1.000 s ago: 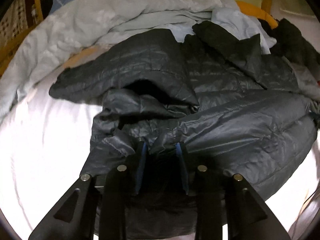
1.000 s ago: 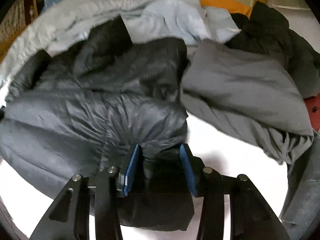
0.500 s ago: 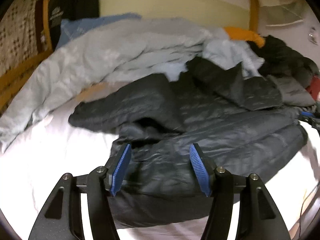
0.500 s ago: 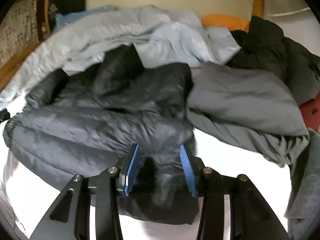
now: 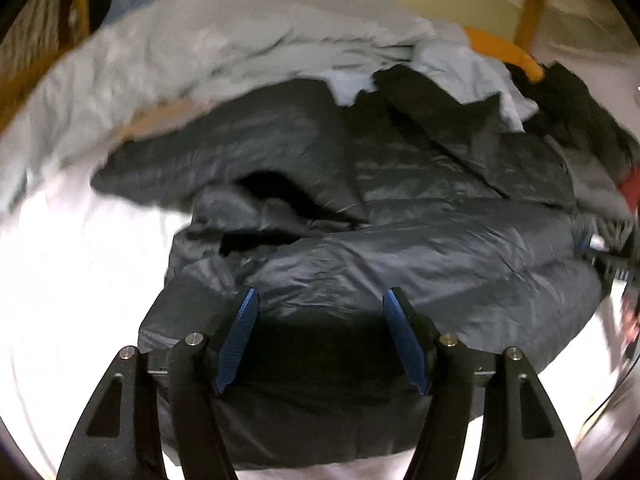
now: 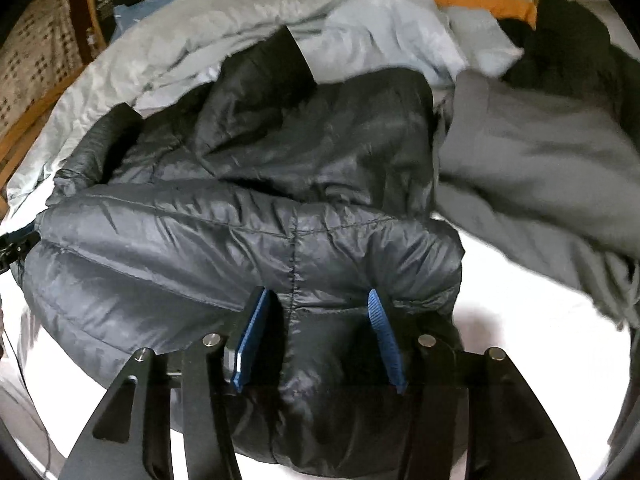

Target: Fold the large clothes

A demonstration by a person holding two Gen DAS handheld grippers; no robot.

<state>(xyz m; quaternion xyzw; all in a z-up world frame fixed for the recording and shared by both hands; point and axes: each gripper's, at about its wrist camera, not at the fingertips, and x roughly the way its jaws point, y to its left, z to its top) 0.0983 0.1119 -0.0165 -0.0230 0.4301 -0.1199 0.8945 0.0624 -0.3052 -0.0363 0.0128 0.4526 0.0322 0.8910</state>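
Note:
A dark grey quilted puffer jacket lies crumpled on the white bed sheet, its lower part folded over toward me. My left gripper hovers over the jacket's near left edge. Its blue pads stand wide apart and nothing is pressed between them. In the right wrist view the jacket bulges as a puffy fold with a stitched seam. My right gripper straddles the near right end of that fold. Its jaws are opening, with the fabric still between them and a dark gap beside the left pad.
A pale grey duvet is heaped behind the jacket. A plain grey garment and a black one lie to the right, with an orange item at the back. A wooden bed frame runs along the left.
My left gripper has let go of the pinched jacket fabric and its jaws have spread wide. The right jaws have widened around the fold. The jacket has settled on the bed.

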